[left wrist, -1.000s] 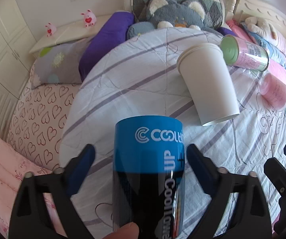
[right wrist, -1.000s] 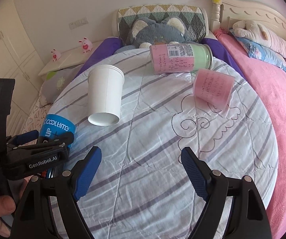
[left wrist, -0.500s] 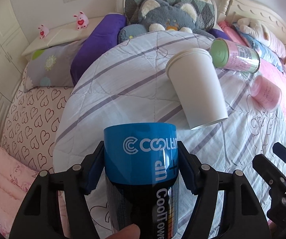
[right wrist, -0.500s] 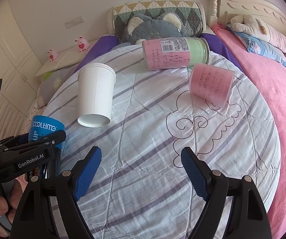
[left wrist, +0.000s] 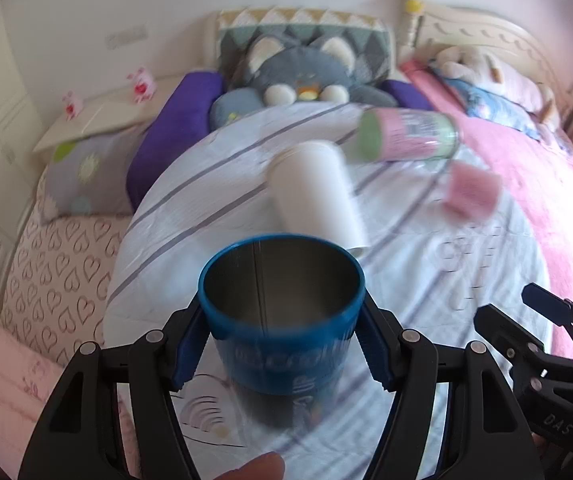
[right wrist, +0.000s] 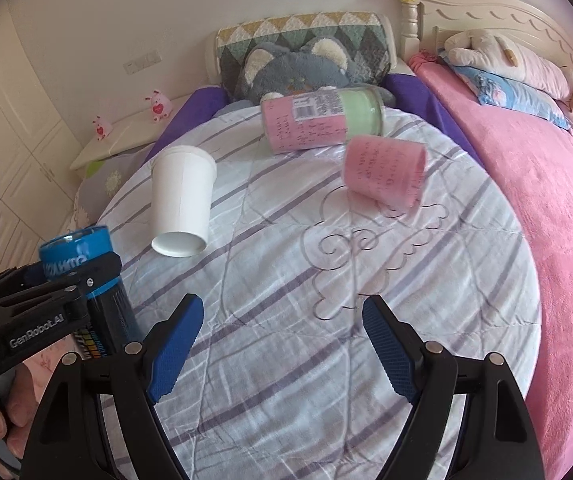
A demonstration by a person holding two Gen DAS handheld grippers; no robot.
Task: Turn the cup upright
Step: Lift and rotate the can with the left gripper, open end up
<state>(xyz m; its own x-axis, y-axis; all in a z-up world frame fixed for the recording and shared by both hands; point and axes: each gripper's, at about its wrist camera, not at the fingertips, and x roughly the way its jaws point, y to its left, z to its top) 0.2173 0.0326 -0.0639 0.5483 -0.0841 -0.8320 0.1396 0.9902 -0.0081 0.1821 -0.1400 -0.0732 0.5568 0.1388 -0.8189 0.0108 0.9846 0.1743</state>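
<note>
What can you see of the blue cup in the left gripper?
The blue cup is a tall tumbler with a bright blue top band bearing white lettering, a dark lower body and a bare metal-looking interior. It appears empty, mouth up and tilted toward the left wrist camera. The left gripper clamps it on both sides just below the rim, above the striped quilt.

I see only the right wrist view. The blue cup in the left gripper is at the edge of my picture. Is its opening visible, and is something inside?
Observer: In the left wrist view the blue cup shows its open mouth to the camera; the metal inside looks empty.
Operator: Do both pads touch it?
Observer: Yes. The left gripper presses one blue pad on each side, just below the rim.
Operator: Is my gripper close to the cup?
Observer: The right gripper appears at the right edge of that view, apart from the cup.
</note>
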